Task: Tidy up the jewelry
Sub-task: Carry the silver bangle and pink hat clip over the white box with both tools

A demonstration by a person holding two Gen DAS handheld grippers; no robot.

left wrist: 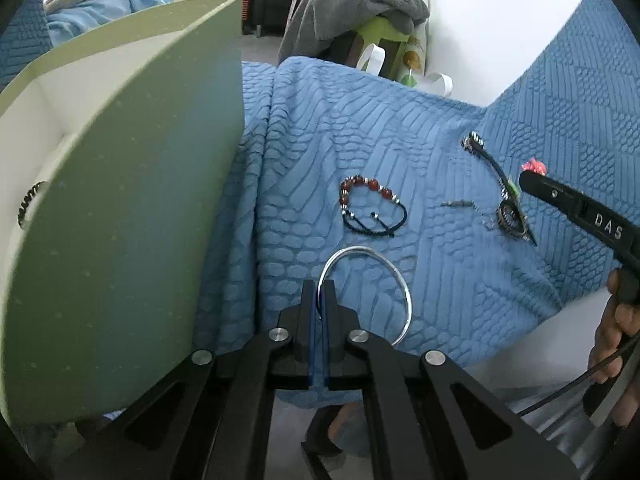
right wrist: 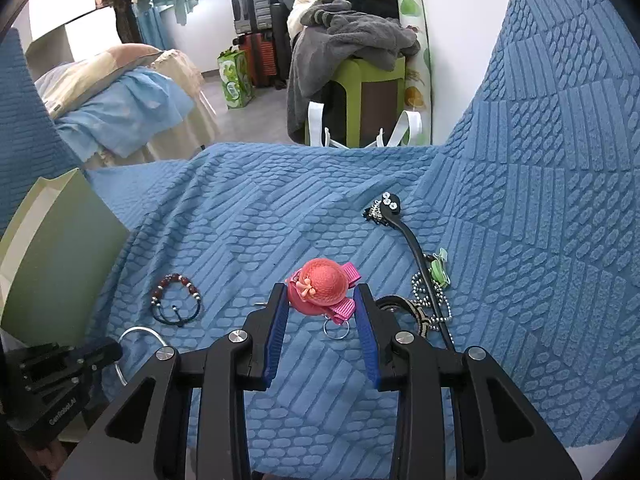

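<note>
My left gripper (left wrist: 319,286) is shut on a silver bangle (left wrist: 374,264) and holds it just above the blue bedspread, beside the green box (left wrist: 120,208). A red bead bracelet (left wrist: 370,204) lies ahead of it. My right gripper (right wrist: 320,292) is open, its fingers either side of a coral hat-shaped hair clip (right wrist: 322,288) with a pink ribbon; whether it touches the clip I cannot tell. A black hairpin (right wrist: 404,232), a green clip (right wrist: 440,270) and a bead chain (right wrist: 424,296) lie to its right. The bracelet (right wrist: 176,298) and bangle (right wrist: 136,338) show at left.
The green box has a white inside with a dark coiled item (left wrist: 30,202) in it. The bedspread (right wrist: 280,208) rises in a fold at the right. A small metal ring (right wrist: 336,330) lies under the hat clip. Beyond the bed are a green stool (right wrist: 360,92) with grey clothes and suitcases.
</note>
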